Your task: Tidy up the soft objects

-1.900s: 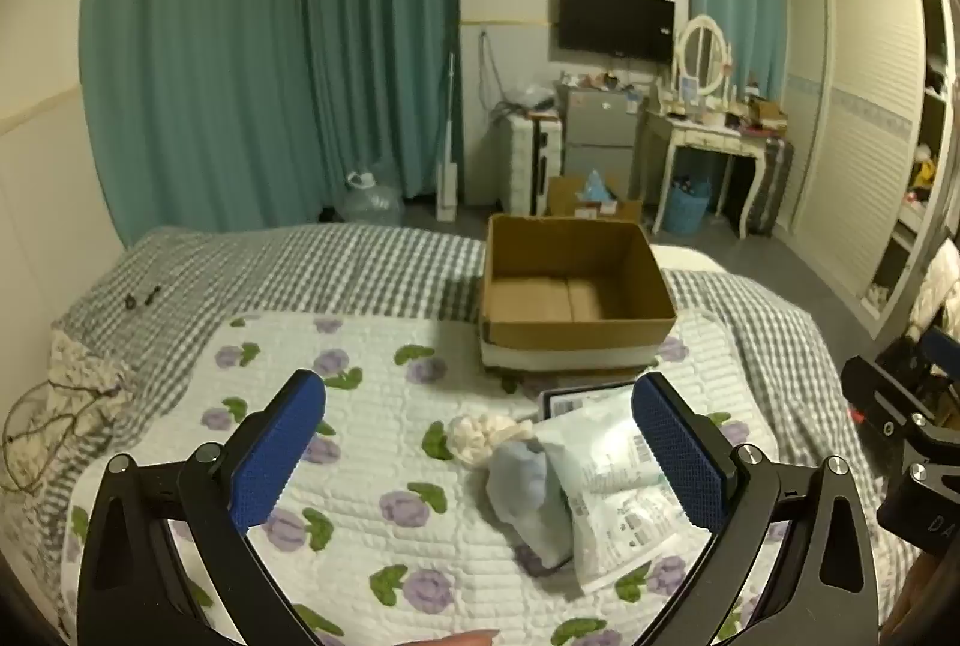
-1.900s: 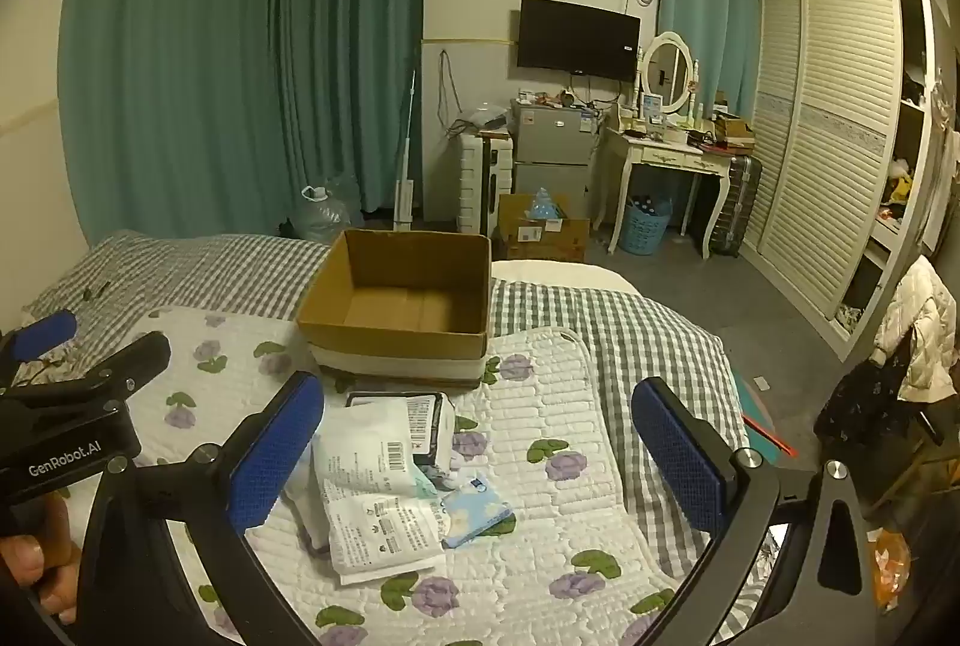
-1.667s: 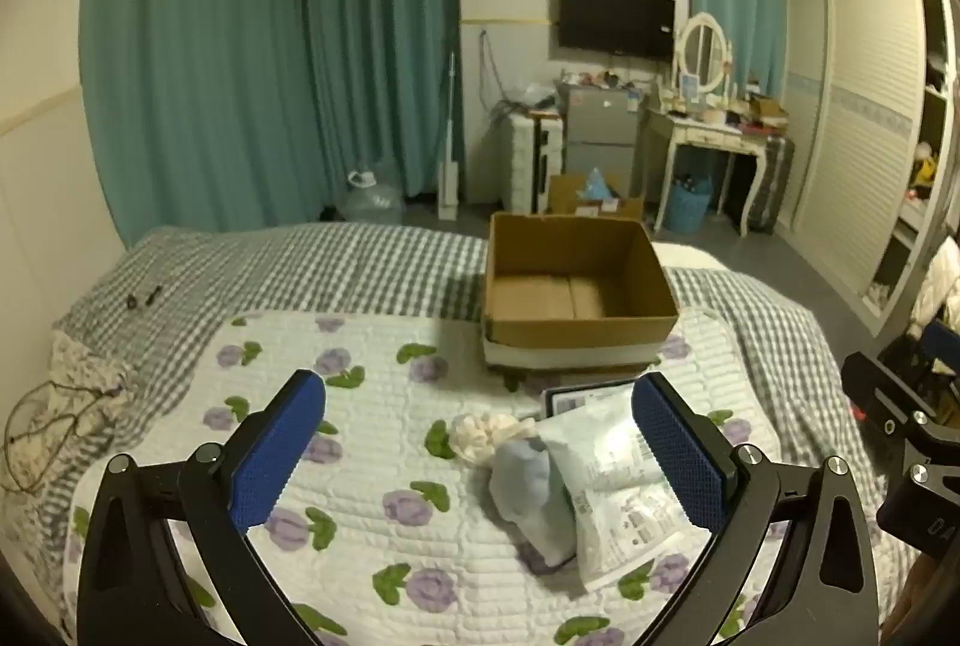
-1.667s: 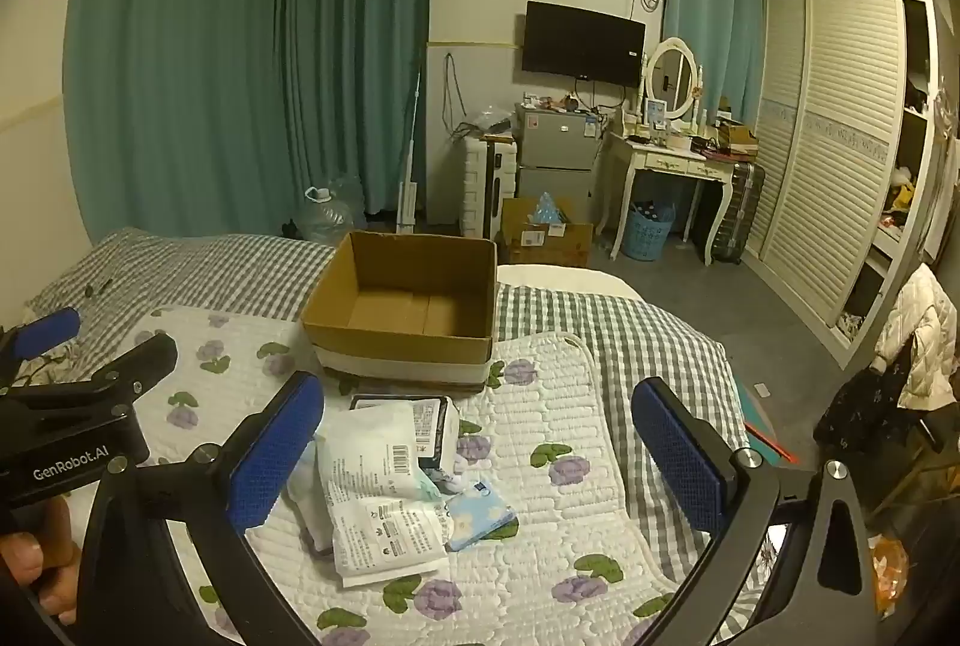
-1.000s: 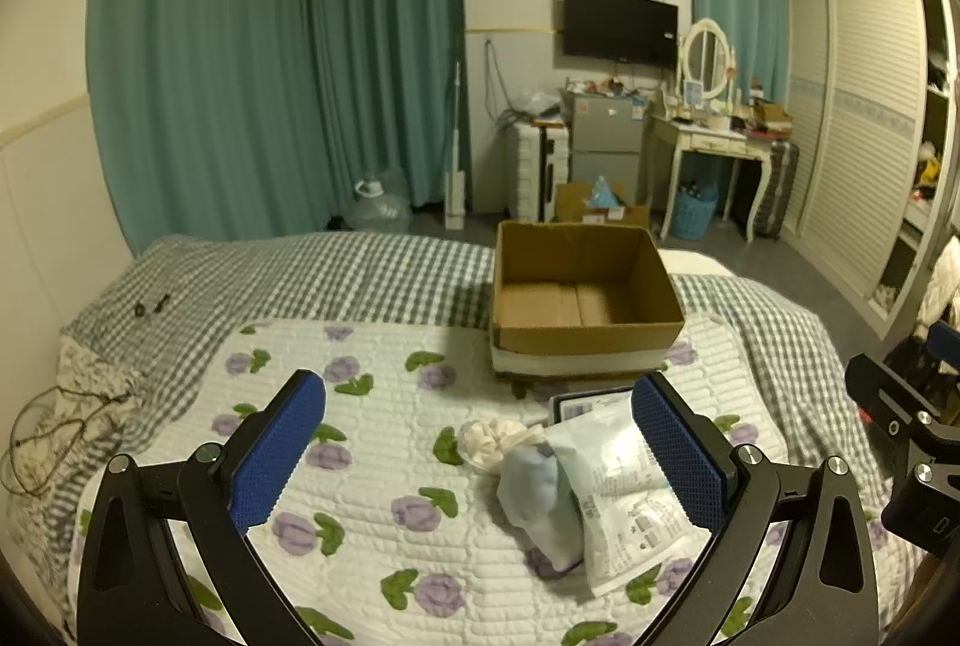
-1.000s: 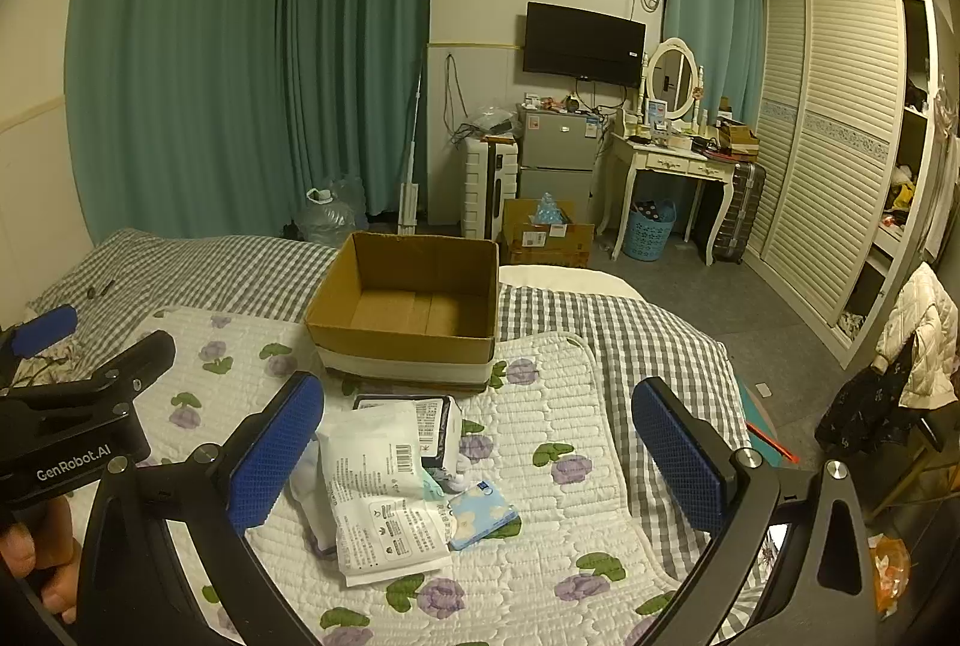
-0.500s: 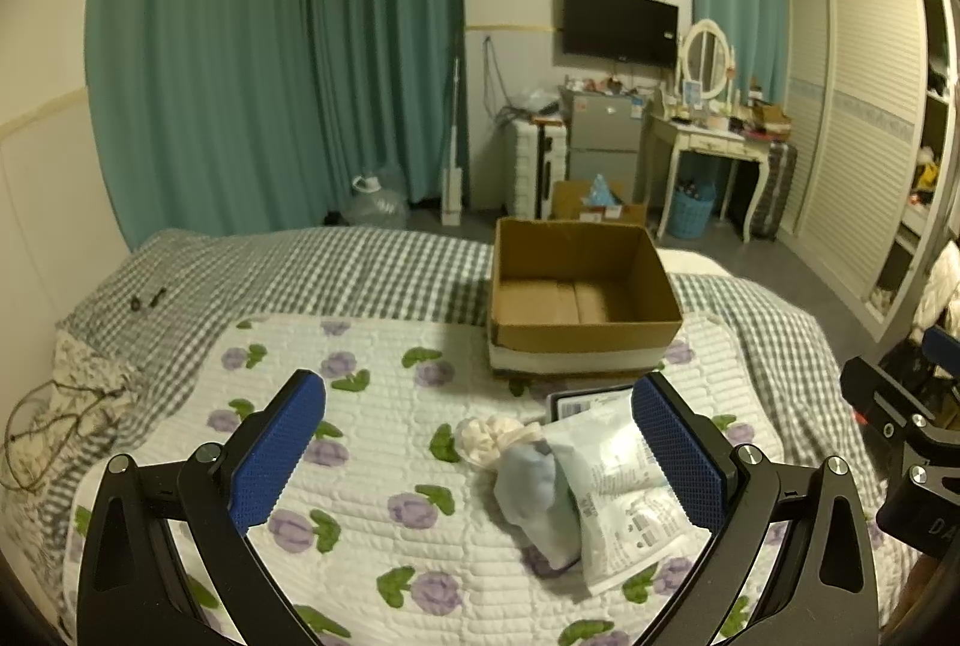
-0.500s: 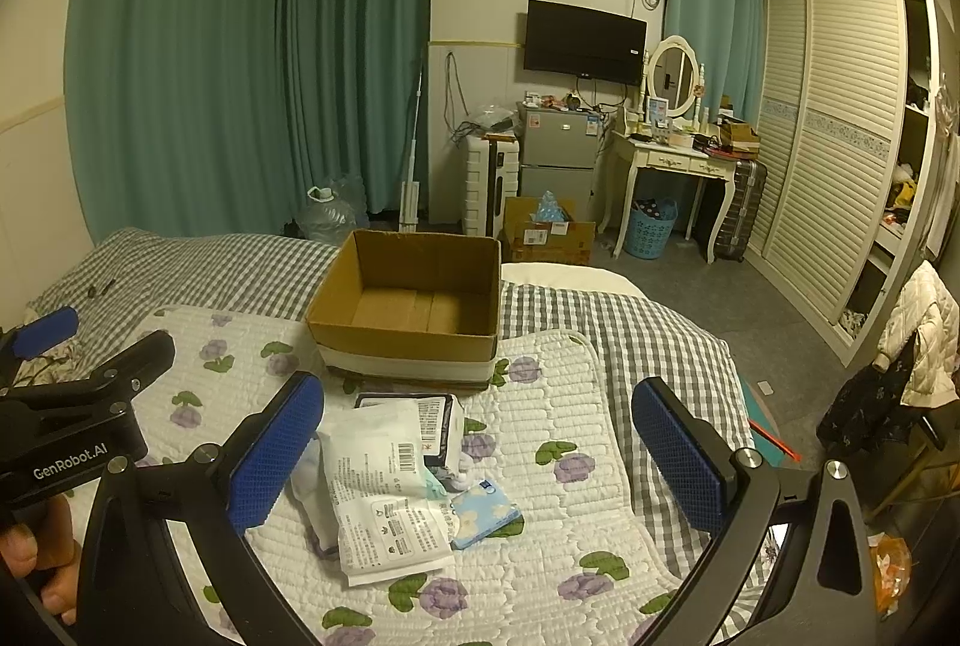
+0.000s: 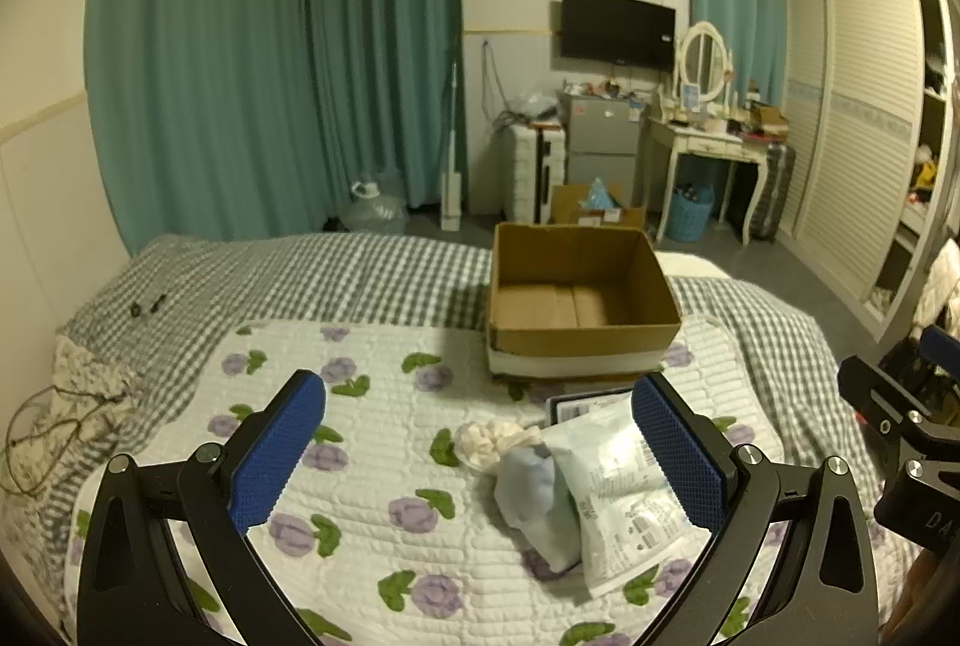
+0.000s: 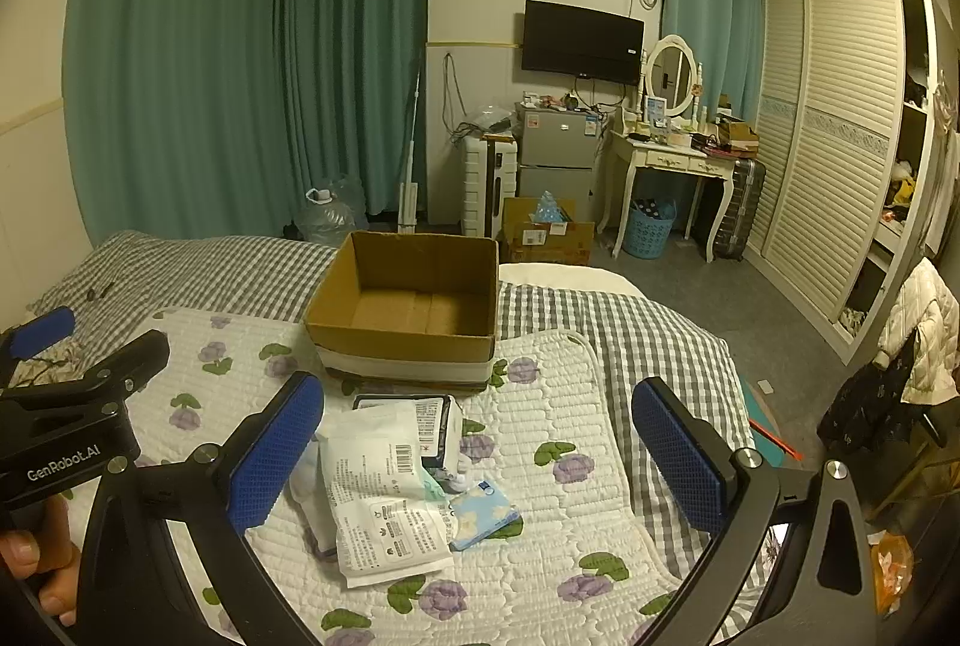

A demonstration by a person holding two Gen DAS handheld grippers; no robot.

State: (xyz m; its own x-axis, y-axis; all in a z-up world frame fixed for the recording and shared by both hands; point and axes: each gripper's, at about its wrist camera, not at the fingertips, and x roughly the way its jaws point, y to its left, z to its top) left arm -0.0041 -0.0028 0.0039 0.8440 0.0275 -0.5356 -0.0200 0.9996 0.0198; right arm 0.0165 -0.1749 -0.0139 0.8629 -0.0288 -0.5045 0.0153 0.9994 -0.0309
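White plastic packets (image 10: 384,496) and a pale blue cloth (image 9: 534,490) lie heaped on the floral quilt (image 9: 372,442), just before the empty cardboard box (image 10: 414,310). My left gripper (image 9: 480,448) and right gripper (image 10: 477,451) both hover above, jaws wide apart.

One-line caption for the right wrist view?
Open right hand-held gripper hovers above soft packets on a floral quilt, empty cardboard box behind.

Left black gripper with blue pads (image 9: 477,445) and right one (image 10: 477,451): jaws spread wide, empty, level side by side.
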